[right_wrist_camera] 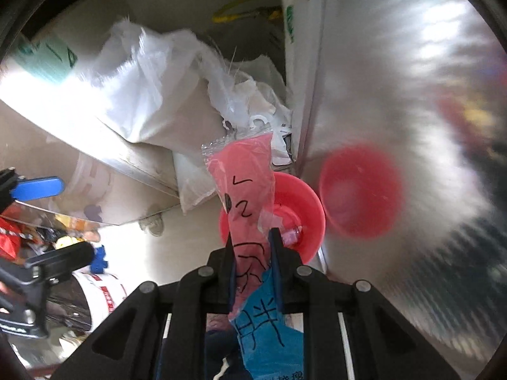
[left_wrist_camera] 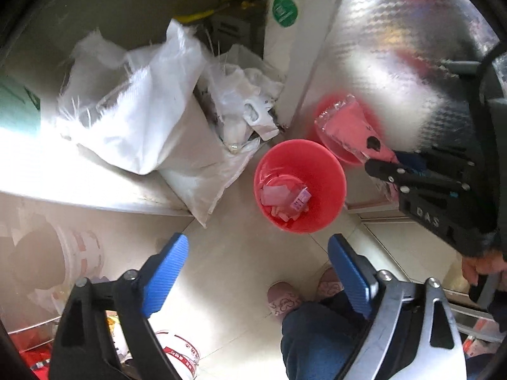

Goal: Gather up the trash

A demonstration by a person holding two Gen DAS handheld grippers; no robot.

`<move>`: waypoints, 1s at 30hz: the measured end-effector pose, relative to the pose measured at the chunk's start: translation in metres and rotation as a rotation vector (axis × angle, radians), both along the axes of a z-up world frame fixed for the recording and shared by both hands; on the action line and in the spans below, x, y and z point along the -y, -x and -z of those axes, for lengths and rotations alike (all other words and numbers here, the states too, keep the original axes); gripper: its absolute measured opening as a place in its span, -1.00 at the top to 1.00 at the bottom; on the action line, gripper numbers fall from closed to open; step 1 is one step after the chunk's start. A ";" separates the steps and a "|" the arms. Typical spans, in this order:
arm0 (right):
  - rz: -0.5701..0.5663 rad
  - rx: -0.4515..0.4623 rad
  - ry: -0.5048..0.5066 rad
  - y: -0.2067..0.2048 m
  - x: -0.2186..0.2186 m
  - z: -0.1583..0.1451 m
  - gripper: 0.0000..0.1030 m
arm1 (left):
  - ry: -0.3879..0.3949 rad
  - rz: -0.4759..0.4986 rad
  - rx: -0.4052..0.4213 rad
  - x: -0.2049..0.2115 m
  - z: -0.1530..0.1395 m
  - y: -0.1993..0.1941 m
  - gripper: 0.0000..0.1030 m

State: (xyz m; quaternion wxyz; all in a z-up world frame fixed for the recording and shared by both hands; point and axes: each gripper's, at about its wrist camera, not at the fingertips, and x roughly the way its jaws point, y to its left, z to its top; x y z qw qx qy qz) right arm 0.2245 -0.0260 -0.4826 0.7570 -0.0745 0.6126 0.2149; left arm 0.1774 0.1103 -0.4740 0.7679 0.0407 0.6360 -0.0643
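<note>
We hold the pink wrapper (right_wrist_camera: pixel 245 190) clenched in our right tool (right_wrist_camera: pixel 253 247), its clear crimped end sticking out toward 12 o'clock, over the red bin (left_wrist_camera: pixel 299 186) on the floor (left_wrist_camera: pixel 221 269). Black handwritten marks run down the wrapper; its blue end carries writing we cannot read. The right tool's body shows "DAS". Our left tool (left_wrist_camera: pixel 258 253) is released, holding nothing. At 10 o'clock lies a white woven sack (left_wrist_camera: pixel 136 117).
</note>
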 end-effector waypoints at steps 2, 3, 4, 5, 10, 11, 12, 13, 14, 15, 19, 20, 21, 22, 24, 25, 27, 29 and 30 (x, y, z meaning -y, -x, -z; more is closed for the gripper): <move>-0.011 0.007 0.006 -0.002 -0.002 0.015 0.70 | 0.000 -0.018 0.008 -0.004 0.011 0.001 -0.73; -0.019 0.010 0.005 -0.002 -0.002 0.022 0.70 | 0.003 -0.023 0.009 -0.007 0.016 0.001 -0.73; -0.028 0.012 0.002 -0.002 -0.004 0.028 0.70 | 0.002 -0.028 0.013 -0.009 0.021 0.002 -0.73; -0.036 0.015 0.006 -0.003 -0.004 0.034 0.62 | 0.000 -0.034 0.018 -0.010 0.025 0.003 -0.73; -0.021 0.048 0.019 -0.001 -0.002 0.043 -0.41 | -0.002 -0.045 0.026 -0.011 0.032 0.005 -0.73; -0.008 0.093 0.038 0.003 -0.001 0.039 -0.42 | -0.002 -0.041 0.026 -0.011 0.030 0.006 -0.73; -0.003 0.121 0.061 0.006 -0.001 0.035 -0.52 | -0.003 -0.034 0.026 -0.010 0.028 0.007 -0.73; -0.003 0.123 0.075 0.008 0.000 0.032 -0.63 | -0.003 -0.025 0.026 -0.009 0.023 0.009 -0.73; -0.004 0.114 0.073 0.010 0.001 0.028 -0.73 | -0.002 -0.020 0.029 -0.009 0.019 0.011 -0.73; -0.002 0.103 0.068 0.012 0.003 0.023 -0.73 | 0.002 -0.017 0.032 -0.009 0.012 0.013 -0.73; -0.002 0.109 0.068 0.025 0.006 -0.014 -0.73 | 0.017 -0.016 0.050 -0.007 -0.028 0.021 -0.73; -0.004 0.114 0.069 0.030 0.005 -0.027 -0.73 | 0.022 -0.014 0.057 -0.007 -0.041 0.023 -0.73; -0.004 0.121 0.065 0.034 0.005 -0.041 -0.73 | 0.024 -0.011 0.065 -0.007 -0.056 0.025 -0.73; -0.006 0.131 0.061 0.039 0.004 -0.057 -0.73 | 0.027 -0.005 0.076 -0.006 -0.071 0.026 -0.73; -0.008 0.161 0.059 0.046 0.004 -0.089 -0.76 | 0.035 0.010 0.092 -0.006 -0.101 0.029 -0.73; 0.001 0.169 0.055 0.049 0.004 -0.106 -0.76 | 0.030 0.014 0.098 -0.006 -0.117 0.030 -0.73; 0.027 0.178 0.041 0.051 0.006 -0.140 -0.77 | 0.025 0.021 0.117 -0.004 -0.145 0.032 -0.73; 0.055 0.203 0.034 0.053 0.010 -0.176 -0.79 | 0.031 0.030 0.142 -0.004 -0.176 0.032 -0.73; 0.067 0.213 0.032 0.054 0.012 -0.193 -0.80 | 0.036 0.037 0.156 -0.004 -0.191 0.032 -0.73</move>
